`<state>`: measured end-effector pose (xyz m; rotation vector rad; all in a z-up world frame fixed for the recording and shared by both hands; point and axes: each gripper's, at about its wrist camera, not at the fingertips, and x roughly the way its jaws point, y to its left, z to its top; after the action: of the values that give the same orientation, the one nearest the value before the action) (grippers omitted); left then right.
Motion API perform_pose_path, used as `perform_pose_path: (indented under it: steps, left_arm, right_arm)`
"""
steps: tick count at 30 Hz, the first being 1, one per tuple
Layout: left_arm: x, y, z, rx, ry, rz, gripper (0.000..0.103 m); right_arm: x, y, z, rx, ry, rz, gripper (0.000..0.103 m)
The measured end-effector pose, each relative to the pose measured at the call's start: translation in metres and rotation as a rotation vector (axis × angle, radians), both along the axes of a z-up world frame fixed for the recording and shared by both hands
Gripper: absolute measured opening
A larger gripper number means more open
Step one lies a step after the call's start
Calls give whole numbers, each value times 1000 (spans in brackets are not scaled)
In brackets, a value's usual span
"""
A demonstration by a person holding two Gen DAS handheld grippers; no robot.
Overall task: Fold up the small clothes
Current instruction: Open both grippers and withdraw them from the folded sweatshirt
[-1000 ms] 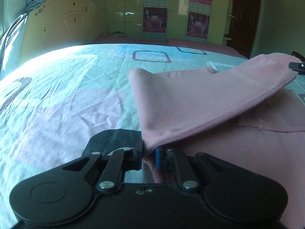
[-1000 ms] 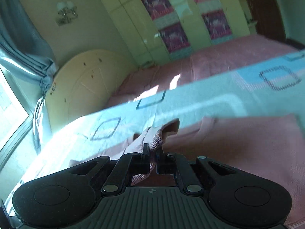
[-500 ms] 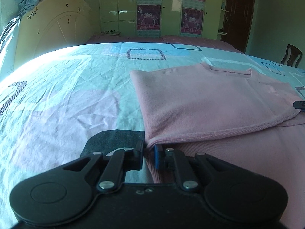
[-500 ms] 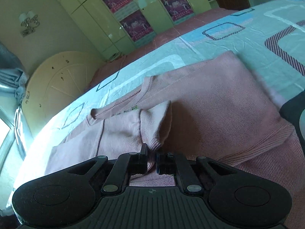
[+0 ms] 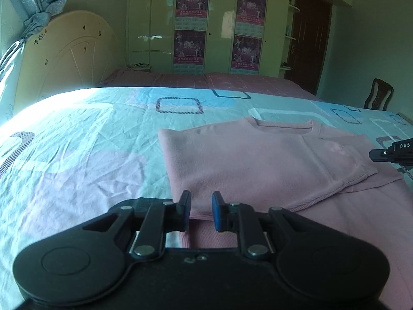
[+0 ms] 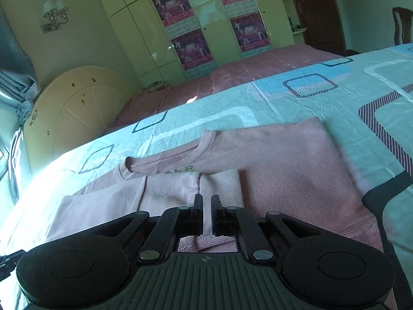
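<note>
My left gripper [image 5: 201, 210] fingers are opening over the pink sweater [image 5: 258, 165] fold; right gripper [image 6: 206, 214] fingers are pressed nearly together, pinching nothing.

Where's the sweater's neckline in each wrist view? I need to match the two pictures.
Left wrist: the neckline sits right of centre, at the far edge of the pink sweater, above the left gripper.
Right wrist: the neckline runs left of centre, just beyond the right gripper.
Shared landmark: the wardrobe posters on the far wall.
</note>
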<state>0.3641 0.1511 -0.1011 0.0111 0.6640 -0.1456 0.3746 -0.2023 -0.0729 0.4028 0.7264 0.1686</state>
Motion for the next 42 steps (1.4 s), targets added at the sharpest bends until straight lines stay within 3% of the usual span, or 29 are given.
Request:
perform_pose_path:
  steps: [2, 5, 7, 9, 11, 15, 17, 20, 23, 27, 31, 33, 35, 38, 40, 42]
  left_arm:
    - [19, -9, -21, -4, 126, -41, 26]
    - [23, -23, -17, 28, 123, -44, 24]
    - [24, -34, -8, -18, 84, -66, 25]
    - [31, -55, -8, -31, 82, -100, 26]
    - [36, -80, -12, -35, 85, -140, 26]
    - [38, -118, -34, 3, 104, -201, 35]
    - [34, -122, -37, 31, 86, -205, 36]
    - [35, -108, -31, -1, 111, -222, 38]
    - [47, -91, -19, 44, 61, -197, 42]
    - [95, -56, -13, 81, 46, -114, 44]
    - [143, -17, -16, 53, 67, -15, 44]
    - [167, 6, -29, 30, 123, 27, 42]
    - [173, 21, -30, -27, 107, 30, 41]
    - [166, 14, -18, 17, 85, 62, 43]
    - [154, -1, -10, -13, 42, 20, 49]
    - [146, -33, -9, 15, 23, -46, 75]
  right_arm:
    - [12, 11, -21, -79, 111, 36, 5]
    - [5, 17, -15, -140, 90, 52, 5]
    - [-5, 25, 1, -173, -20, 79, 5]
    - [-6, 38, 9, -143, -63, 139, 5]
    - [-2, 63, 6, -96, -56, 240, 5]
    - [2, 104, -26, -181, 41, 369, 5]
    - [-3, 100, -33, -166, 25, 354, 5]
    - [-2, 91, -30, -124, 38, 363, 5]
    - [8, 68, -12, -95, -38, 286, 5]
    - [56, 34, -4, -106, -29, 162, 5]
    - [89, 24, -12, -135, -1, 162, 5]
    - [99, 19, -25, -201, 60, 146, 5]
    - [97, 9, -32, -188, 55, 136, 5]
    - [85, 12, -21, -236, 35, 111, 5]
    - [80, 26, -12, -239, -22, 110, 6]
    - [83, 53, -7, -208, -41, 169, 35]
